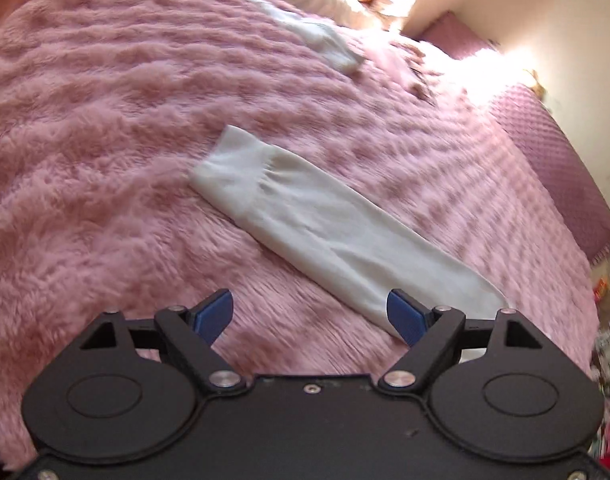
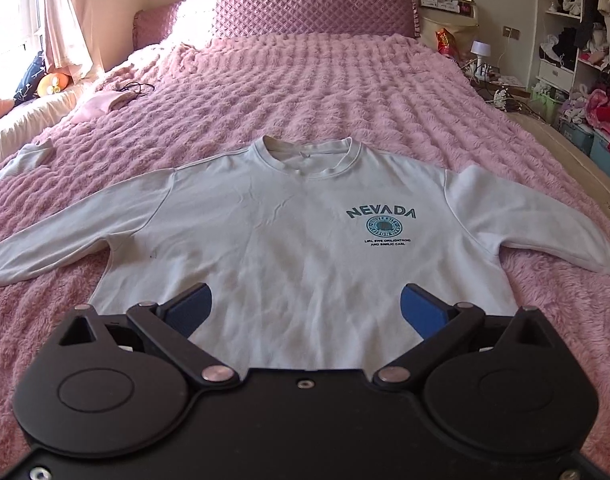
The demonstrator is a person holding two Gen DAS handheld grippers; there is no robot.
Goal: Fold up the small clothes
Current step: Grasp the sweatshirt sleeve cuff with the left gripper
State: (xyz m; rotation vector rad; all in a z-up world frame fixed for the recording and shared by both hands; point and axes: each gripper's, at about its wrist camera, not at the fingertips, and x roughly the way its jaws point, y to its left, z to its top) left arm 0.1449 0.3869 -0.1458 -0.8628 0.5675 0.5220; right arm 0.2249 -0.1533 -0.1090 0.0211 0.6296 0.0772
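A pale grey-white sweatshirt (image 2: 289, 232) with a teal "NEVADA" print lies flat and face up on the pink fluffy bedspread (image 2: 325, 92), both sleeves spread out to the sides. My right gripper (image 2: 307, 310) hovers over its lower hem, open, with nothing between the blue pads. In the left wrist view one sleeve (image 1: 325, 220) runs diagonally across the bedspread (image 1: 85, 140), cuff toward the upper left. My left gripper (image 1: 311, 314) is open above the bedspread just short of the sleeve, and its right pad (image 1: 405, 316) overlaps the sleeve's near edge.
A small white garment (image 2: 27, 158) and a pink one (image 2: 101, 106) lie at the bed's left side; the white garment (image 1: 325, 42) also shows far off in the left wrist view. A quilted purple headboard (image 2: 313, 12) stands behind. Cluttered shelves (image 2: 585, 60) line the right.
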